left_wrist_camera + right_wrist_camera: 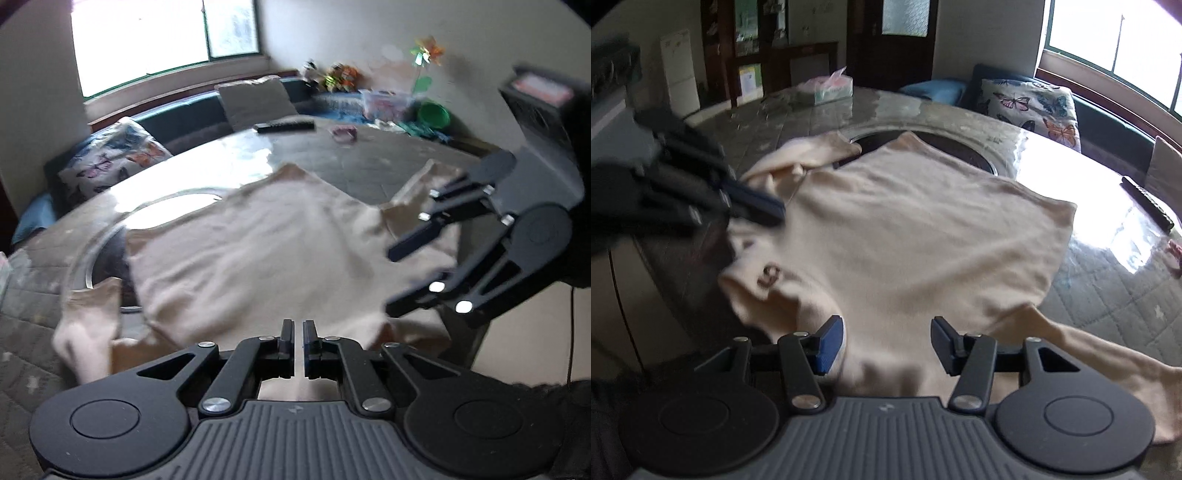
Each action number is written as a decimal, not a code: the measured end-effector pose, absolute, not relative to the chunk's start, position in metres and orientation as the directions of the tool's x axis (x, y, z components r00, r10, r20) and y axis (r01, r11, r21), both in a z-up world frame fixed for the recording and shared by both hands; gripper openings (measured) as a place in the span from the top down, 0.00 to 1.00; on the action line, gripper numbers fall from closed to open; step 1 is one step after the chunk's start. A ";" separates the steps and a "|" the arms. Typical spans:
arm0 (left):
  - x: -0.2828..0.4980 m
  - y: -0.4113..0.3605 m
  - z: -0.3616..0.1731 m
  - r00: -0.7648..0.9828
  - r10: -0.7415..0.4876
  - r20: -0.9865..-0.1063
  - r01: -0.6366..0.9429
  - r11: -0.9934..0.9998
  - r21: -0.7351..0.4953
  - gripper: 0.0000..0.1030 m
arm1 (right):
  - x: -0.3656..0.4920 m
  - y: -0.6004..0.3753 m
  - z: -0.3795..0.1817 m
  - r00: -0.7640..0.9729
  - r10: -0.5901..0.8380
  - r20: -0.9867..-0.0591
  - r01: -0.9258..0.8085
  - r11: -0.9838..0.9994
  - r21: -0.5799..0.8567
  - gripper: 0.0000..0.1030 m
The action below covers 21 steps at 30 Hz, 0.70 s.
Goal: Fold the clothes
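Observation:
A cream sweater [258, 251] [905, 229] lies spread on the round table, one sleeve [1108, 354] trailing toward the near edge. In the left wrist view my left gripper [299, 343] sits over the sweater's near edge with its jaws almost together; I cannot tell whether cloth is pinched. The right wrist view shows the left gripper [770, 210] at the sweater's left side, near the collar. My right gripper [886, 343] [406, 273] stands open just above the sweater, with fabric below and between its fingers but no pad pressing it.
The glossy table [1052, 162] has a dark round inset [964, 151] partly under the sweater. A black remote [284, 126] [1148, 206], a small pink item [345, 133] and a tissue pack [831, 88] lie on it. A butterfly cushion [1030, 107] sits on the sofa behind.

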<state>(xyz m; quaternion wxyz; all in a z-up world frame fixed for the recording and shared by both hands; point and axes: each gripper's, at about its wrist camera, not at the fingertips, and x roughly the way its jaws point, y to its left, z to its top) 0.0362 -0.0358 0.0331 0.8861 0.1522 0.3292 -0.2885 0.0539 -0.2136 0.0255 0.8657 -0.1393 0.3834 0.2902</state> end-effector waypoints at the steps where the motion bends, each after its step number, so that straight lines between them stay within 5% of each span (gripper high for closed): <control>1: 0.036 -0.038 0.029 0.603 -0.412 -0.683 0.620 0.781 0.077 0.94 | 0.055 -0.211 0.023 0.532 0.401 -0.746 -0.613 0.790 -0.012 0.48; 8: 0.037 -0.024 0.028 0.608 -0.413 -0.678 0.593 0.804 0.042 0.92 | 0.054 -0.205 0.023 0.505 0.423 -0.752 -0.649 0.761 -0.009 0.48; 10: 0.045 -0.017 0.032 0.645 -0.383 -0.661 0.543 0.839 0.044 0.83 | 0.060 -0.209 0.028 0.518 0.430 -0.739 -0.633 0.774 0.006 0.48; 21: 0.116 0.031 0.036 0.775 -0.052 -0.630 0.189 0.970 0.153 0.77 | 0.092 -0.219 0.017 0.565 0.380 -0.732 -0.539 0.842 0.021 0.47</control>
